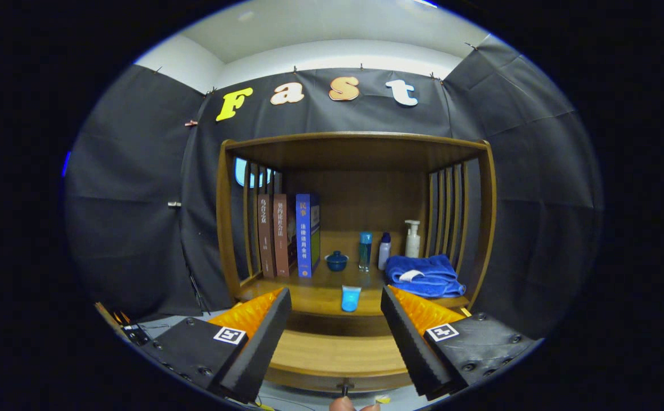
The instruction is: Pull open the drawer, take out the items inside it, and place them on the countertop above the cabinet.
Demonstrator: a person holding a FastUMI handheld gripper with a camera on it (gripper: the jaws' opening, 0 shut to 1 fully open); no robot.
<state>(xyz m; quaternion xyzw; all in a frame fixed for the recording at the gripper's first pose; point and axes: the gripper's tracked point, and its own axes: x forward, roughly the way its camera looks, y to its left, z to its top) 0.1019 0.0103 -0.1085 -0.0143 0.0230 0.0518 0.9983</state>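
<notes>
My gripper (335, 297) is open, its fingers spread wide and nothing between them. Just beyond the fingertips a small light-blue cup (351, 298) stands upright near the front edge of the wooden countertop (315, 299). Below the countertop the drawer (337, 354) is pulled out towards me. The part of its wooden bottom that I see is bare. Its small dark knob (344, 389) sticks out of the drawer front, low between the fingers. A person's fingertips (344, 405) show just under the knob, beside a small yellow thing (383, 398).
The countertop sits in a wooden alcove with slatted sides. At the back stand three books (286, 234), a small blue lidded pot (336, 261), two small bottles (375, 250) and a white pump bottle (412, 238). A folded blue towel (423, 275) lies at the right.
</notes>
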